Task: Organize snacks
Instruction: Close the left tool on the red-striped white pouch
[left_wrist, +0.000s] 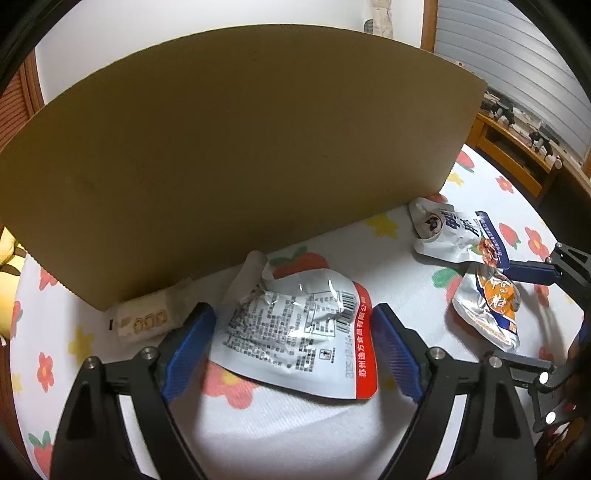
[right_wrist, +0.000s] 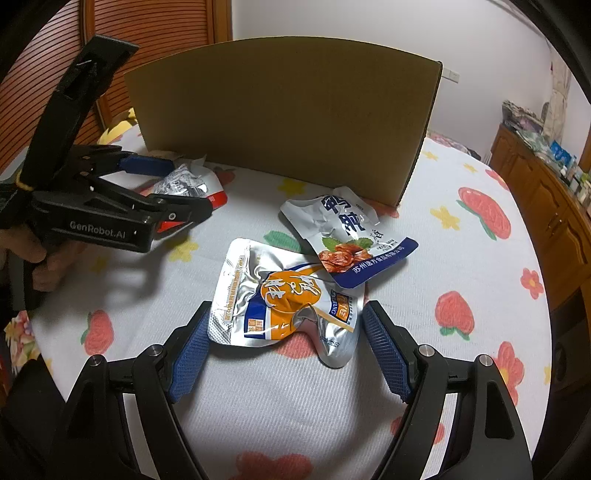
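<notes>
I judge little done: 3 crinkled foil snack pouches lie outside the brown cardboard box, both hand-held grippers, left and right, released, grasping nothing.

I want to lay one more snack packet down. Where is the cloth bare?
Free: the flowered cloth right of the blue-edged pouch, out past the cardboard box corner. Crowded: the strip along the box front, with the red-edged pouch, a small beige packet and the orange pouch.
</notes>
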